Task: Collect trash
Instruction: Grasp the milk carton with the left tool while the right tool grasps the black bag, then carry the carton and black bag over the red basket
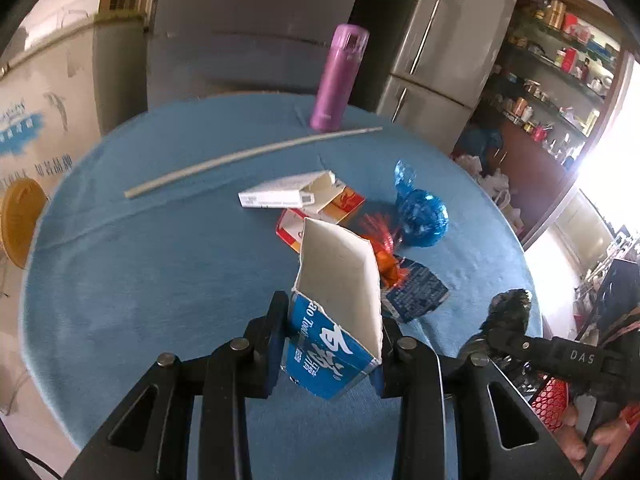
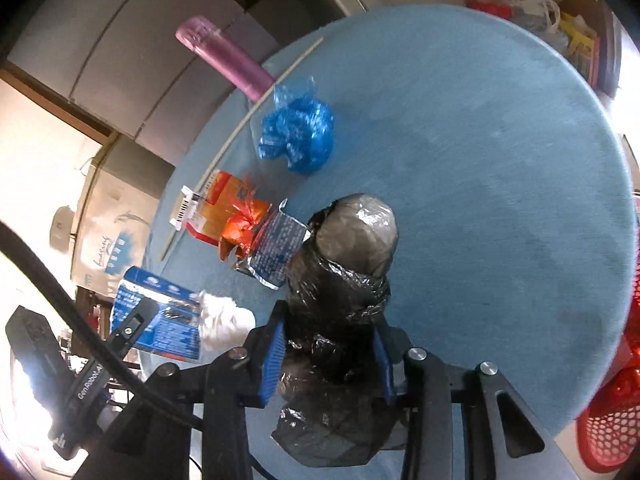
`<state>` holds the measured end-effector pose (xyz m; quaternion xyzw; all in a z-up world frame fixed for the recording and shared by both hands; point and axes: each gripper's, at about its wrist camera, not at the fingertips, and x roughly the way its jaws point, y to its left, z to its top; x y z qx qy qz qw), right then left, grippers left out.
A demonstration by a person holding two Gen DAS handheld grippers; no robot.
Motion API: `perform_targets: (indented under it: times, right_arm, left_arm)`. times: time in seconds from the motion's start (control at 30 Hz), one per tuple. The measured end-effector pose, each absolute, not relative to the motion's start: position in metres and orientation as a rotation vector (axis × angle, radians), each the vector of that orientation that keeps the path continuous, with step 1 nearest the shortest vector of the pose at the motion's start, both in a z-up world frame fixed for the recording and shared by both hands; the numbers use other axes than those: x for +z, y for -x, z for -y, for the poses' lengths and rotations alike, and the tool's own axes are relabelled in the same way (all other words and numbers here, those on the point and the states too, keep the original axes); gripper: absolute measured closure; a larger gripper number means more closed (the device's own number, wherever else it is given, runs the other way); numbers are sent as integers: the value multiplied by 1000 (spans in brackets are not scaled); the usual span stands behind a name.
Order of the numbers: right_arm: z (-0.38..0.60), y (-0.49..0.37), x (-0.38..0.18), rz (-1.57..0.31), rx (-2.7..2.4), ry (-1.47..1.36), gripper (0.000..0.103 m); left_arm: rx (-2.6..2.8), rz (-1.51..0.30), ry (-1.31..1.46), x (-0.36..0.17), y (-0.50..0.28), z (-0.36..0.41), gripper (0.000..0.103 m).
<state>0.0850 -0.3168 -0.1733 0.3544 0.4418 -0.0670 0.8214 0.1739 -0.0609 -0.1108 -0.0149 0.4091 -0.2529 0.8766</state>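
Observation:
My left gripper (image 1: 334, 340) is shut on a blue toothpaste box (image 1: 336, 316) with an open white flap, held above the blue round table (image 1: 160, 264). My right gripper (image 2: 330, 344) is shut on a black plastic bag bundle (image 2: 348, 280); it also shows in the left wrist view (image 1: 508, 312). On the table lie a crumpled blue bag (image 1: 420, 208), an orange wrapper (image 1: 384, 248), a blue foil packet (image 1: 416, 294), and white and orange cartons (image 1: 304, 196). The toothpaste box shows in the right wrist view (image 2: 156, 312) at the left.
A pink bottle (image 1: 340, 76) stands at the table's far edge, with a long thin stick (image 1: 248, 156) before it. A red mesh basket (image 2: 616, 412) sits off the table's right edge. A fridge (image 1: 444, 40) and shelves stand behind.

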Motion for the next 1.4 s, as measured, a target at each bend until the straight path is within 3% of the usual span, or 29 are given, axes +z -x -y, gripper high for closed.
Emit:
perform_targets:
  times: [0.27,0.57,1.4]
  right_arm:
    - [321,-45,-137,-831,-118,-648,62]
    - [324,-3,-115,-737,-126,-536,62]
    - [348,37,-101,-645,-147,-490,62]
  left_arm:
    - [-539,-758,-40,-78,-117,73,67]
    - [-565,-766,-165,-83,-74,113,67]
    - [-556,-720,-304,-77,-45,161,67]
